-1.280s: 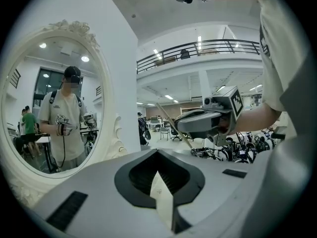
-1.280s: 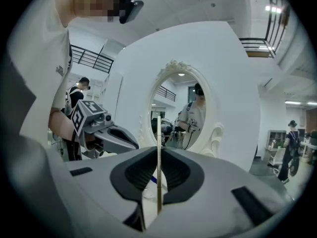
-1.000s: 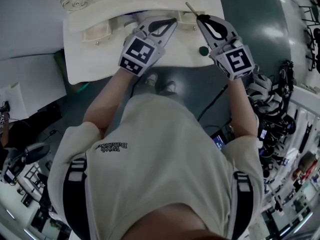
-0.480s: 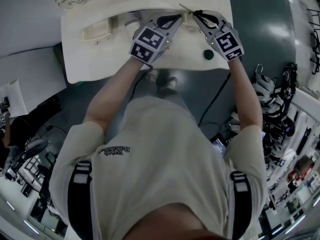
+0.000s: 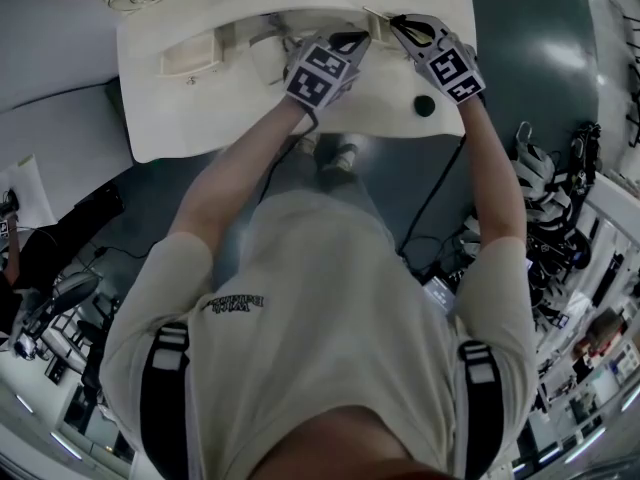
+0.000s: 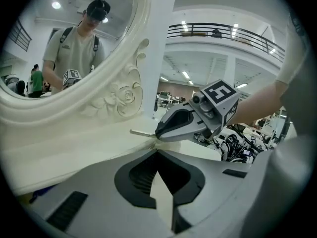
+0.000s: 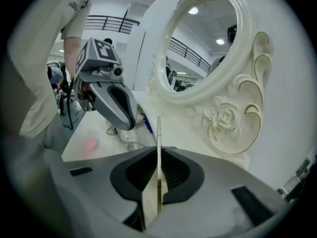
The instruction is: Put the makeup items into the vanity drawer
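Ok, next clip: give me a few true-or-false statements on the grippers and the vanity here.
1. The right gripper is shut on a thin pale stick. True.
2. The left gripper grips a stick as well. False: its jaws are together with nothing between them.
3. A dark round item lies on the vanity near the right gripper. True.
4. The vanity is dark wood. False: it is cream white.

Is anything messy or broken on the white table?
Nothing looks spilled or broken. One thing to watch: a small dark round thing sits alone near the front edge of the vanity top, close to the right gripper, which grips a thin stick.
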{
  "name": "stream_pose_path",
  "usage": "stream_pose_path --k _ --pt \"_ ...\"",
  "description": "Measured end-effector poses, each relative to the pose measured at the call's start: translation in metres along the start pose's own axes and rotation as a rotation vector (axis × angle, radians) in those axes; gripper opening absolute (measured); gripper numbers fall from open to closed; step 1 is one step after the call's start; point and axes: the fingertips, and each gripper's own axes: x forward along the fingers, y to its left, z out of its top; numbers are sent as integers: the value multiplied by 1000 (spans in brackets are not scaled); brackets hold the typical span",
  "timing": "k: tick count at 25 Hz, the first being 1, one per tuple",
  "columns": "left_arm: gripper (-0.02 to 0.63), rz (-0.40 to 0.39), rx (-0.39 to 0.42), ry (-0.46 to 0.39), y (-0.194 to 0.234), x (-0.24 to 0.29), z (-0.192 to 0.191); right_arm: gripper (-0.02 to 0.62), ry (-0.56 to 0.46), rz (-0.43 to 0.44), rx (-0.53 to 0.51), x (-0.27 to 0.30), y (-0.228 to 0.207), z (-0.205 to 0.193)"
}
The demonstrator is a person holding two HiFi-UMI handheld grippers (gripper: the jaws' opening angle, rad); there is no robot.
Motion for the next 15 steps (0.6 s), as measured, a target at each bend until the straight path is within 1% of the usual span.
stream_pose_path --k 3,8,15 --pt "5 -11 -15 25 0 11 -9 31 51 28 -38 5 7 -11" --pt "5 -27 -15 63 2 23 -19 31 117 44 -59 11 12 -23" --pt "5 -27 -31 81 3 21 -27 35 126 38 -39 12 16 -26"
